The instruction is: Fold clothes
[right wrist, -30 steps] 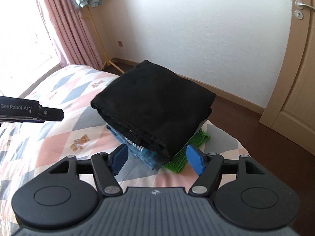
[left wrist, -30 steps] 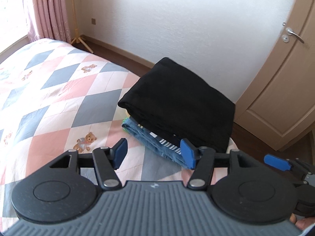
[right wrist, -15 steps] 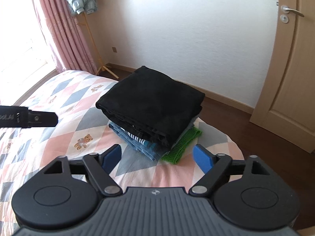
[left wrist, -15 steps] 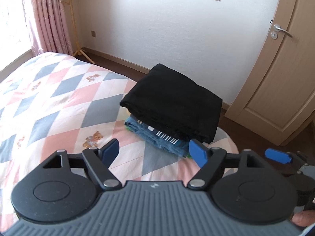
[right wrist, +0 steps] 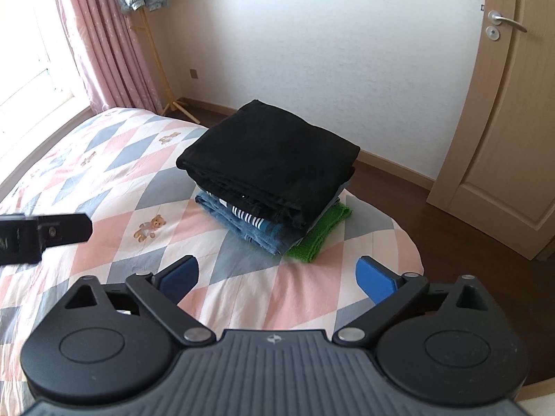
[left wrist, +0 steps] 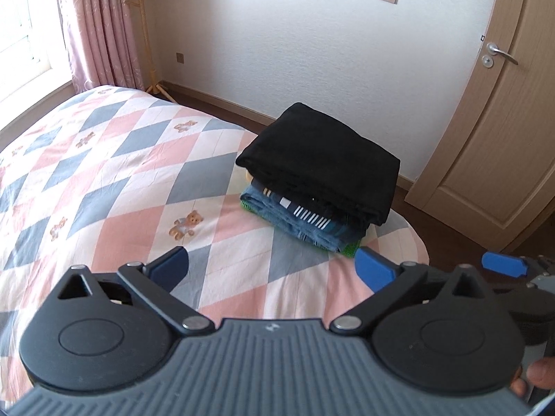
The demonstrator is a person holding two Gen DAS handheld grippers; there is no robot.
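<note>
A stack of folded clothes sits near the bed's far right corner. A black garment (left wrist: 322, 159) (right wrist: 274, 152) lies on top, over a striped piece (left wrist: 308, 214), blue denim (left wrist: 295, 223) (right wrist: 249, 228) and a green knit (right wrist: 319, 232) at the bottom. My left gripper (left wrist: 272, 267) is open and empty, held above the quilt short of the stack. My right gripper (right wrist: 277, 274) is open and empty too, also short of the stack. The right gripper's finger (left wrist: 504, 265) shows in the left wrist view, and the left gripper's body (right wrist: 41, 235) in the right wrist view.
The bed has a pink, grey and white diamond quilt (left wrist: 104, 180) (right wrist: 114, 180) with teddy bears. A wooden door (left wrist: 496, 131) stands at right, pink curtains (left wrist: 93, 27) and a coat stand (right wrist: 149, 34) at left, dark floor (right wrist: 433, 215) beyond the bed.
Both grippers have pulled back and up from the stack, and their jaws have opened wider. The stack now looks smaller and farther away.
</note>
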